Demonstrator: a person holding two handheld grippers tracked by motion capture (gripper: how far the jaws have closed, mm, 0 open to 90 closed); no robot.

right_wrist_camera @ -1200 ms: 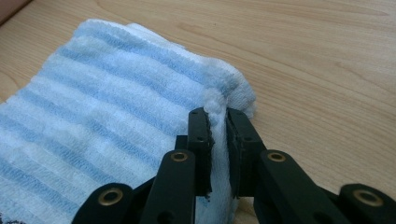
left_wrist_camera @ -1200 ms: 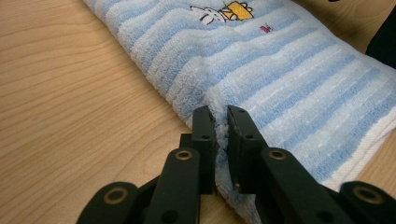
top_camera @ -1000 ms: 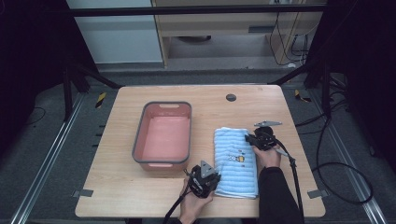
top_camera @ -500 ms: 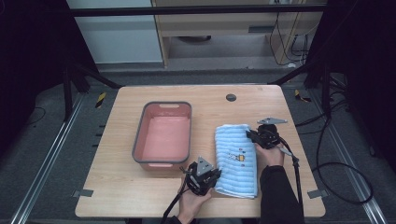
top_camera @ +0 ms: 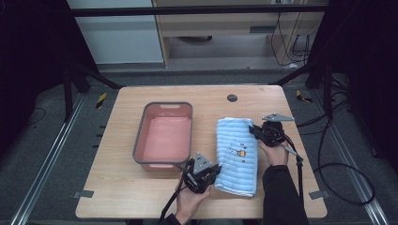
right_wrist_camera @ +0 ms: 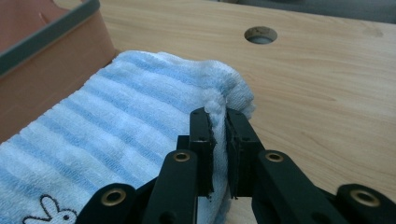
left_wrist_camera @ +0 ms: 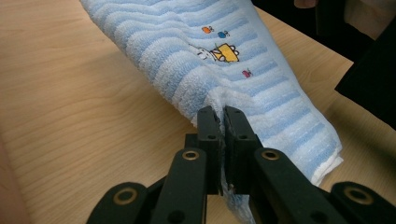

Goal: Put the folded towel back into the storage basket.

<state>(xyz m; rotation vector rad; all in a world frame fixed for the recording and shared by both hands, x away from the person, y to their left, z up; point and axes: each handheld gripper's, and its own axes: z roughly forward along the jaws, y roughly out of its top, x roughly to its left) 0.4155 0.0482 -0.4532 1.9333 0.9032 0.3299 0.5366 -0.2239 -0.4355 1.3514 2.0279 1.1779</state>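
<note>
I have my left claw (left_wrist_camera: 223,122) clenched on the near left corner of the blue striped towel (top_camera: 237,157), the cloth bunched into a pleat between the pads. My right claw (right_wrist_camera: 218,122) grips the far right corner the same way, a fold of terry pinched tight between its jaws. The towel lies folded on the tabletop (top_camera: 117,197), just right of the pink bin (top_camera: 141,140), its little embroidered picture facing up.

The risks I see from here are these. Each claw holds only a small pinch at a corner, and I judge that the thick pile could creep out of either grip once the cloth's weight hangs on it; then one end would drop and the towel would swing from the other claw. The towel is folded in layers, and I cannot tell from either gripper view whether I hold every layer or just the top ones. If it is only the top, the fold would open as the cloth comes up. My grips sit on opposite corners, so the towel would hang on a diagonal and sag in the middle. That sag could catch the bin's grey rim on the way across.
</note>
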